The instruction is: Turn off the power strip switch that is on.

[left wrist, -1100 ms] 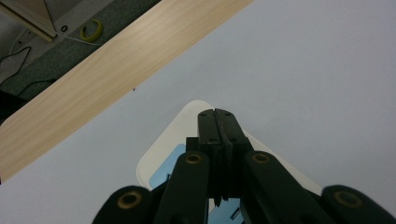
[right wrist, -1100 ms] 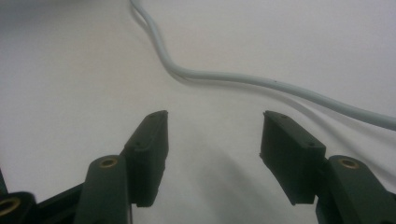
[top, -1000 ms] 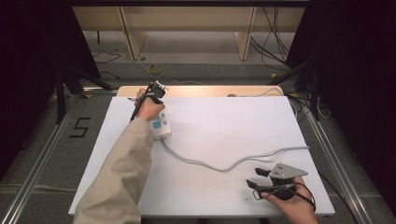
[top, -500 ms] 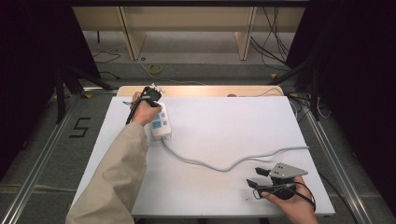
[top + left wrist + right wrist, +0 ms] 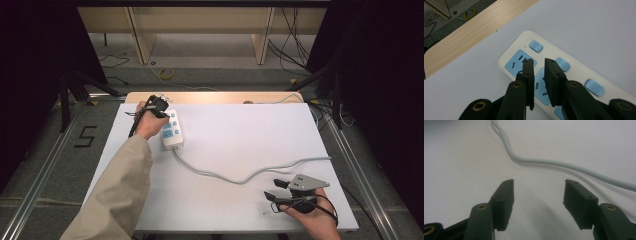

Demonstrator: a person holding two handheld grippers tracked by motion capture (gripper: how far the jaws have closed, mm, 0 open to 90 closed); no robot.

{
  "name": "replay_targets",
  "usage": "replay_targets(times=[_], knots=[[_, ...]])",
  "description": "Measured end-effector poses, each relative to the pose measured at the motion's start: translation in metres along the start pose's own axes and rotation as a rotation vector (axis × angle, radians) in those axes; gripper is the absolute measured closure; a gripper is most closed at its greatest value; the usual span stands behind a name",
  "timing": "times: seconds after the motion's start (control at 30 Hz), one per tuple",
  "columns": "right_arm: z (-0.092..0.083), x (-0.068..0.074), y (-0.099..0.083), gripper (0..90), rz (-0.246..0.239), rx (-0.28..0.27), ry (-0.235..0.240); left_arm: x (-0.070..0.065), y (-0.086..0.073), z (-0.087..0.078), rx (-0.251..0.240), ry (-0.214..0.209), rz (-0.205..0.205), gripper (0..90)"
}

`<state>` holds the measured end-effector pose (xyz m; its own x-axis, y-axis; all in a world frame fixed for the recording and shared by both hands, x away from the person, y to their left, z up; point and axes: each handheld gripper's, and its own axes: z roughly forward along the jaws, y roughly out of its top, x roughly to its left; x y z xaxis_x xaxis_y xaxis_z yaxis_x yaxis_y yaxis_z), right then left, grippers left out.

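The white power strip [image 5: 171,131] lies near the far left corner of the white table [image 5: 240,130], its long axis running from the far edge back toward the person, with its grey cable [image 5: 250,176] trailing off its near end and snaking away to the right. The left gripper [image 5: 159,106] hangs directly over the strip's far end; in the left gripper view its tips [image 5: 539,67] sit just above the blue sockets. Its jaws have just been opening and now stand a narrow gap apart, with nothing between them (the strip lies flat below, not clamped). The right gripper [image 5: 275,190] rests well apart from the strip, near the table's front right corner beyond the cable's bend, jaws spread wide and empty [image 5: 537,192]. The left hand is by far the nearer, so any next handling of the strip likely falls to it.
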<state>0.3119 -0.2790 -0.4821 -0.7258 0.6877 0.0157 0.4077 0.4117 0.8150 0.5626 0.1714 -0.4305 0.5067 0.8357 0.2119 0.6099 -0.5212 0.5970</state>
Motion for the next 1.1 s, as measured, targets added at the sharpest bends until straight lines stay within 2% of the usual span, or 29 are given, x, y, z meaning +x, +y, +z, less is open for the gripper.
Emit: replay_targets(times=[0.2,0.33,0.43,0.5,0.63,0.73,0.87,0.97,1.1], knots=[[0.000,0.000,0.000,42.4,0.000,0.000,-0.002,-0.003,-0.004,-0.008,-0.026,-0.003,-0.003,76.1],[0.000,-0.001,0.000,42.4,0.002,0.000,-0.006,-0.004,-0.008,-0.012,-0.026,-0.008,0.002,72.8],[0.000,-0.001,0.000,42.4,0.003,0.001,-0.006,-0.005,-0.010,-0.015,-0.047,0.000,-0.022,70.2],[-0.001,-0.001,0.000,42.4,0.004,-0.001,-0.006,-0.004,-0.011,-0.018,-0.060,-0.012,-0.035,68.0],[-0.001,-0.002,0.000,42.4,0.005,-0.003,-0.008,-0.007,-0.014,-0.022,-0.060,-0.037,-0.034,61.9],[-0.001,-0.002,0.000,42.4,0.005,-0.002,-0.008,-0.009,-0.016,-0.026,-0.089,-0.060,-0.058,58.4],[-0.001,-0.002,0.000,42.4,0.006,-0.004,-0.010,-0.013,-0.018,-0.032,-0.077,-0.085,-0.038,52.9],[-0.001,-0.002,0.000,42.4,0.007,-0.003,-0.010,-0.016,-0.019,-0.036,-0.090,-0.088,-0.023,50.4],[-0.001,-0.002,0.000,42.4,0.007,-0.004,-0.010,-0.019,-0.020,-0.044,-0.105,-0.095,-0.025,46.4]])
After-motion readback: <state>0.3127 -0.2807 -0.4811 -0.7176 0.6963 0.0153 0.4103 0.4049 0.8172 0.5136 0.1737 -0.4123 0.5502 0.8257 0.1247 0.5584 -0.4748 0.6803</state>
